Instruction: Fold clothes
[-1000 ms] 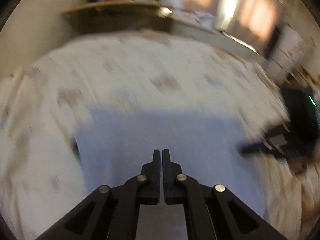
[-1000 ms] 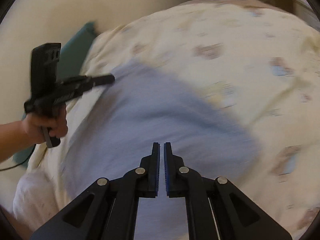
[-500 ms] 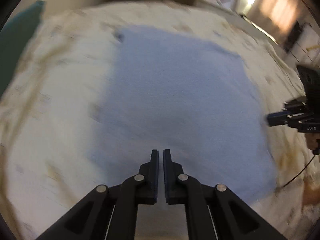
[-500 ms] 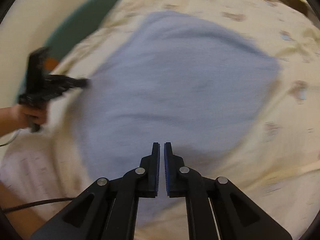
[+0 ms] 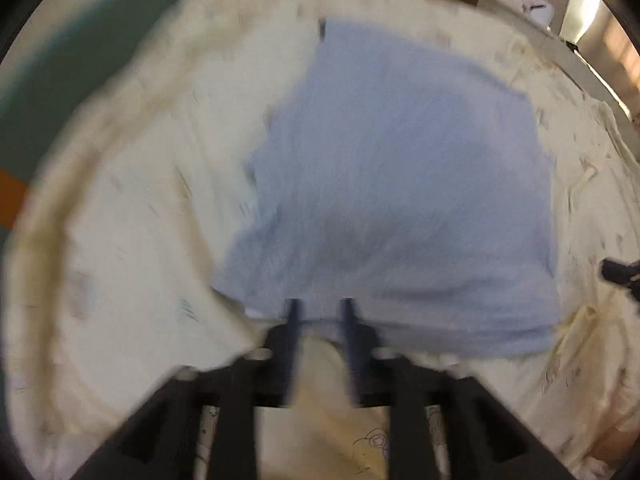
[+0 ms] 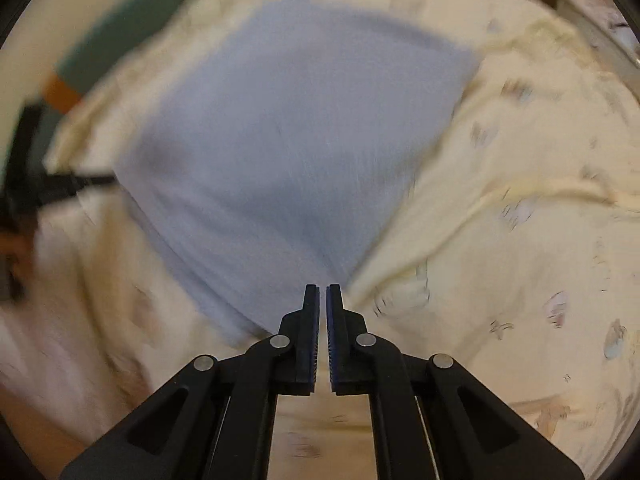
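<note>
1. The pale blue garment (image 5: 400,200) lies flat on the bed (image 5: 132,240), spread as a rough rectangle over a cream printed bedsheet (image 6: 520,240). Blur hides whether it is a single layer or already doubled.
2. The left claw (image 5: 320,308) sits at the garment's near edge, fingers spread, the hem just at their tips. Blur keeps me from telling whether cloth lies between them.
3. The right claw (image 6: 322,292) has its fingers pressed nearly together with nothing seen between them, its tips at the garment's near corner.
4. In the right wrist view the left claw also shows, dark and smeared, at the garment's left edge (image 6: 80,182).
5. A teal and orange cushion (image 5: 80,60) lies at the far left of the bed, well apart from the garment.
6. Judgement: this fits either a fold in preparation, with claws arriving at the near edge, or a fold just laid down and released. If another fold is wanted, both claws need a firm pinch on the near edge, lifted evenly.
</note>
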A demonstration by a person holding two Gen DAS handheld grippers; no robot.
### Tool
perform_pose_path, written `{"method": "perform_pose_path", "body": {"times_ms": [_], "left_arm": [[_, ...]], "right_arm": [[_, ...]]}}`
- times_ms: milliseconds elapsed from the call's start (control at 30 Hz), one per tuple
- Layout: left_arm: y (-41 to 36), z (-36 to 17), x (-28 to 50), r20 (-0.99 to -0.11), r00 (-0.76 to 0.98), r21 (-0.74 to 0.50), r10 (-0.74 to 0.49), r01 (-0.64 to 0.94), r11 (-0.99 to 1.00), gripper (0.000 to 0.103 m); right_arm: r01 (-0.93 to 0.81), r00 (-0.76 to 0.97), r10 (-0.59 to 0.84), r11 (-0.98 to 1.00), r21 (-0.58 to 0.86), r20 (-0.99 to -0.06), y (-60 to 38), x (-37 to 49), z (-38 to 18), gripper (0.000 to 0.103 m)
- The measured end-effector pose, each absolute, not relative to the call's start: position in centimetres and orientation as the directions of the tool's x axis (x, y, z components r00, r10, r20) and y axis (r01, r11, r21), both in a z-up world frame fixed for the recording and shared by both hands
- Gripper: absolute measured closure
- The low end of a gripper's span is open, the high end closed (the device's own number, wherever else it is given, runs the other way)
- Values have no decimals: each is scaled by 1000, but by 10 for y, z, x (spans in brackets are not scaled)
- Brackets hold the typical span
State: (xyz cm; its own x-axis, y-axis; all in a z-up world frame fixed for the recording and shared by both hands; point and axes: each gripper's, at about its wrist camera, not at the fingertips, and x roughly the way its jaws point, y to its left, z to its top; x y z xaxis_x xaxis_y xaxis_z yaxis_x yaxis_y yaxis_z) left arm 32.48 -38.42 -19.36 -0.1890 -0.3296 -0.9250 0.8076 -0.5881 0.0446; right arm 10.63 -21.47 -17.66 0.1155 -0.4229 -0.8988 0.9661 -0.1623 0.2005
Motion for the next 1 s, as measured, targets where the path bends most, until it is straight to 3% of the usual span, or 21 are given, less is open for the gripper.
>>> {"method": "perform_pose_path", "body": {"times_ms": [100,133,167,400,467,500,533,1000], "left_arm": [[-361,-160,311,-890,-247,21,-382,817,-577,42],[-354,-150,307,-882,-270,1,-387,819,-574,41],[-347,-141,305,-873,-293,-20,-389,820,-572,38],[-284,-98,352,-852,-219,78,-476,845,-529,23],[-280,-89,358,-838,-254,46,-482,849,-527,23],[-278,-90,361,-835,-270,34,-480,845,-534,23],[-278,-88,362,-834,-277,27,-478,844,-536,23],[-259,-78,345,-823,-297,30,-484,829,-559,23]], "right_arm": [[973,97,-503,-134,189,-859,-206,122,-134,94],[977,89,-519,-119,175,-850,-206,130,-123,81],[982,81,-534,-104,161,-842,-206,137,-113,76],[982,78,-584,-96,165,-808,-187,171,-78,68],[978,84,-592,-106,180,-802,-179,179,-73,51],[976,87,-596,-111,188,-799,-175,183,-70,27],[974,89,-599,-115,196,-795,-171,187,-68,11],[934,31,-589,-271,233,-808,-163,211,-71,11]]}}
